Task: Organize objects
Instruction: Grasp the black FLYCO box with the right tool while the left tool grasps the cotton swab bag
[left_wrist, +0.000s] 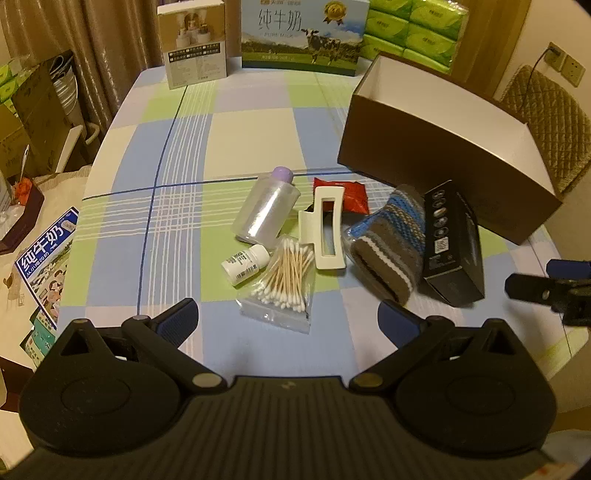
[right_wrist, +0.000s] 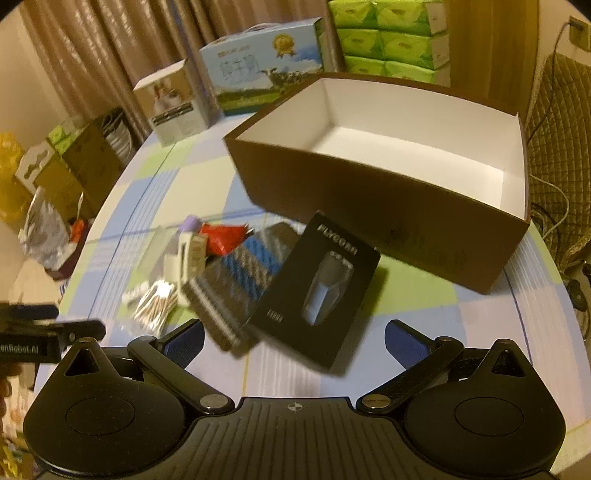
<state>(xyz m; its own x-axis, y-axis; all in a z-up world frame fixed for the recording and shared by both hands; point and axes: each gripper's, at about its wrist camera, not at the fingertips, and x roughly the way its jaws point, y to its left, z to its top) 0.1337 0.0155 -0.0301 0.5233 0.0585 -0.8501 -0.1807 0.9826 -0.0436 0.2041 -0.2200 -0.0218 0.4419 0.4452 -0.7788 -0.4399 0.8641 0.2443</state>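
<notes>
A pile lies on the checked tablecloth: a clear bottle with a purple cap (left_wrist: 266, 207), a small white pill bottle (left_wrist: 244, 264), a bag of cotton swabs (left_wrist: 284, 282), a cream hair claw (left_wrist: 325, 227), a red packet (left_wrist: 345, 195), a striped knit item (left_wrist: 391, 236) and a black shaver box (left_wrist: 452, 243) (right_wrist: 317, 291). An open, empty brown box (left_wrist: 454, 147) (right_wrist: 388, 177) stands behind them. My left gripper (left_wrist: 288, 325) is open, just short of the swabs. My right gripper (right_wrist: 295, 339) is open, just short of the shaver box.
A milk carton box (left_wrist: 303, 33), a white product box (left_wrist: 194, 44) and green tissue packs (left_wrist: 413, 29) stand at the table's far edge. A quilted chair (left_wrist: 546, 125) is at the right. Boxes and clutter crowd the floor at the left (left_wrist: 33, 110).
</notes>
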